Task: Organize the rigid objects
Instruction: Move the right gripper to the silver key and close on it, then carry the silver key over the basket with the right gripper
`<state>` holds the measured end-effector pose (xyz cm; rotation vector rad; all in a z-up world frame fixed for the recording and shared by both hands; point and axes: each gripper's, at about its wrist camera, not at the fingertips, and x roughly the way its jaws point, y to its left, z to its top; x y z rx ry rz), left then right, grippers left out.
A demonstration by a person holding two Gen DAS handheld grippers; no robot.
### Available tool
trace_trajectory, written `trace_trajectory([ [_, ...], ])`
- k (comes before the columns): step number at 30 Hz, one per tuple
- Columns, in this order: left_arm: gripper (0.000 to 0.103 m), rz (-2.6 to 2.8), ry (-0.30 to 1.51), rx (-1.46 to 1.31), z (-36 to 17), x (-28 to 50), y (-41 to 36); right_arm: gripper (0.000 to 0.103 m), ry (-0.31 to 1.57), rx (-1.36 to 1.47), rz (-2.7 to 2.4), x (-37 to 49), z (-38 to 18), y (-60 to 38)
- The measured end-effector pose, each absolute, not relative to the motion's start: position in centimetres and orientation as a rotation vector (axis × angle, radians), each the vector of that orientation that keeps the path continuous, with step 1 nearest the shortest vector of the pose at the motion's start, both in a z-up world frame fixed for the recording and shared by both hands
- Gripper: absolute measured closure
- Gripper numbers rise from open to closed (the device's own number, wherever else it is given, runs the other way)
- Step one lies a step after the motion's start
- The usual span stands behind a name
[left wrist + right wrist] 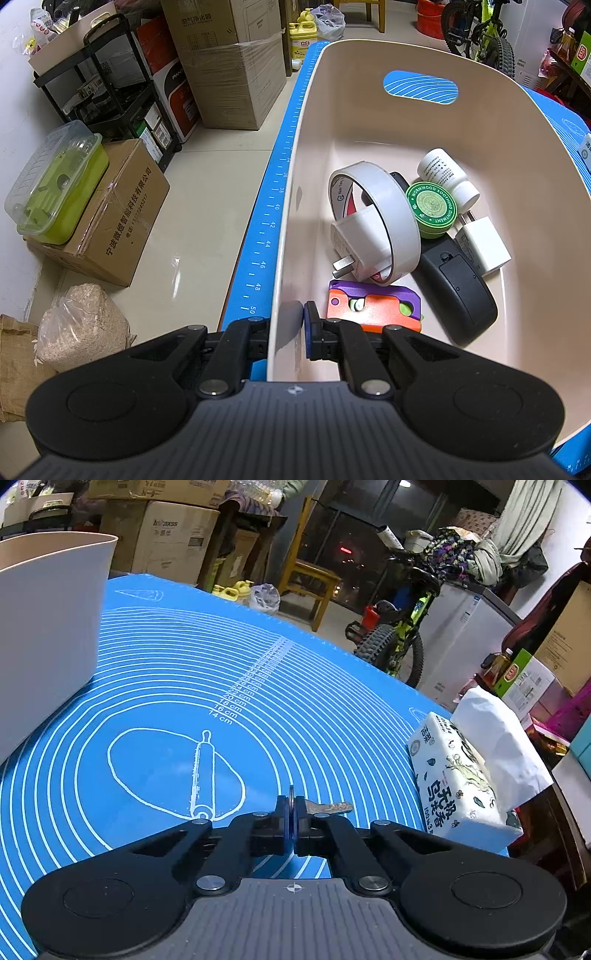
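The beige bin [369, 110] fills the left wrist view's right half; the left gripper [291, 332] is clamped on its near wall at bottom centre. In the right wrist view, the right gripper [293, 823] is closed at bottom centre, a metal key [328, 807] just beyond, pointing right, apparently unheld.

The green tin [430, 209] reads "WORMWOOD SOOTHING OINTMENT". The blue mat [258, 686] bears ring marks "14 cm", "16 cm", "18 cm", "20 cm", "22 cm"; its ruler edge [267, 236] shows 38 to 50. A carton [173, 535] reads "inhaxss". The floor box [118, 229] carries "宁波微煜智能科技有限公司". The tissue pack [454, 786] has Chinese print.
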<state>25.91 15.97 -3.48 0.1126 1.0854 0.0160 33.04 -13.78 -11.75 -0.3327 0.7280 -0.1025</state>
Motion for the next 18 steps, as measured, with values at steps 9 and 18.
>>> trace_trajectory([
  [9,0.091,0.016,1.088,0.111,-3.7,26.0,15.8,0.081,0.683,-0.25,-0.12,32.2,-8.5,-14.0],
  [18,0.091,0.015,1.089,0.109,-3.8,26.0,15.7,0.081,0.567,-0.163,-0.091,30.4,-3.1,-12.6],
])
